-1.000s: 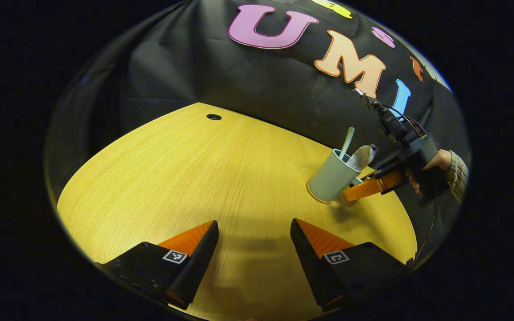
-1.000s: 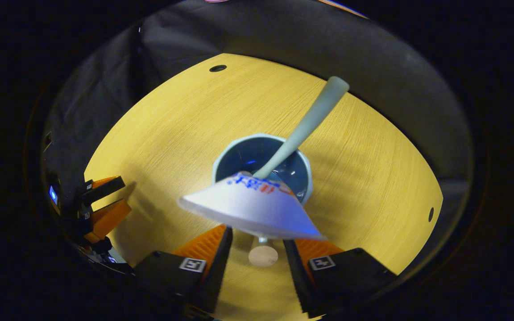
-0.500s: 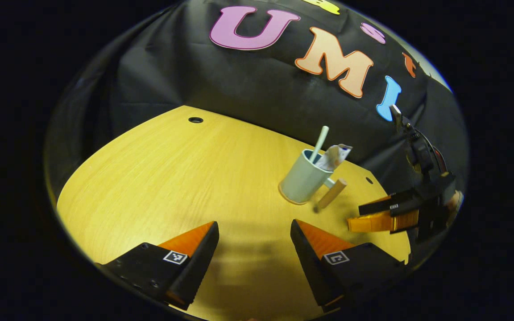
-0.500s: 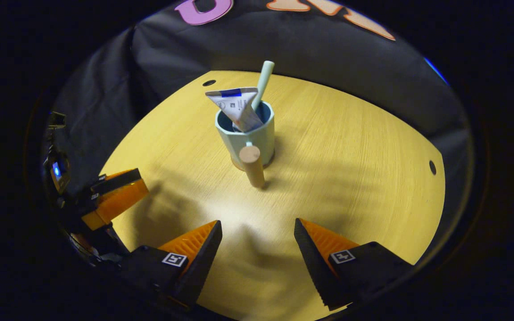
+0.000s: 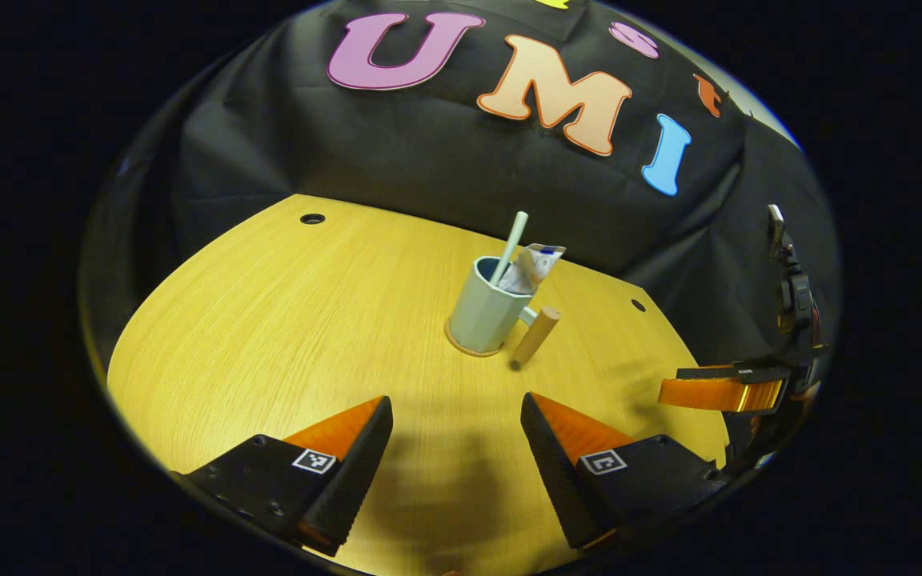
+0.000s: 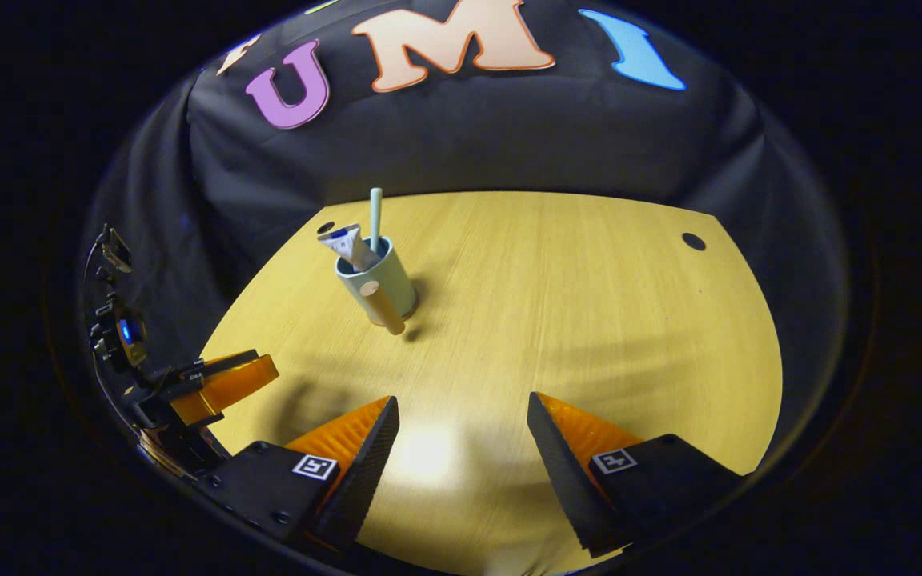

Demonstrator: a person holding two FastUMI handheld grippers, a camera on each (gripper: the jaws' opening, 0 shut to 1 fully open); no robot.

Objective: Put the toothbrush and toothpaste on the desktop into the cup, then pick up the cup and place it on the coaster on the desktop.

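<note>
toothbrush is pale green and thin, and it stands tilted inside the pale blue-green cup with a wooden stick handle. beside it in the cup sits the white toothpaste tube with a blue stripe, with its flat end poking up over the rim. the cup stands upright on the round light brown coaster, and just a thin edge of the coaster peeks out under the cup. the cup's handle sticks out sideways and points down at the yellow wooden desk.

the left gripper hangs over the near part of the desk, well apart from the cup. its jaws are spread wide with nothing between them. in the right gripper view, this gripper is seen low at the left side.

the right gripper is also over the near part of the desk, far back from the cup. its jaws are spread wide too and hold nothing. in the left gripper view, it sits at the far right edge, past the corner of the desk

the desk has small dark round holes near its far edge
</note>
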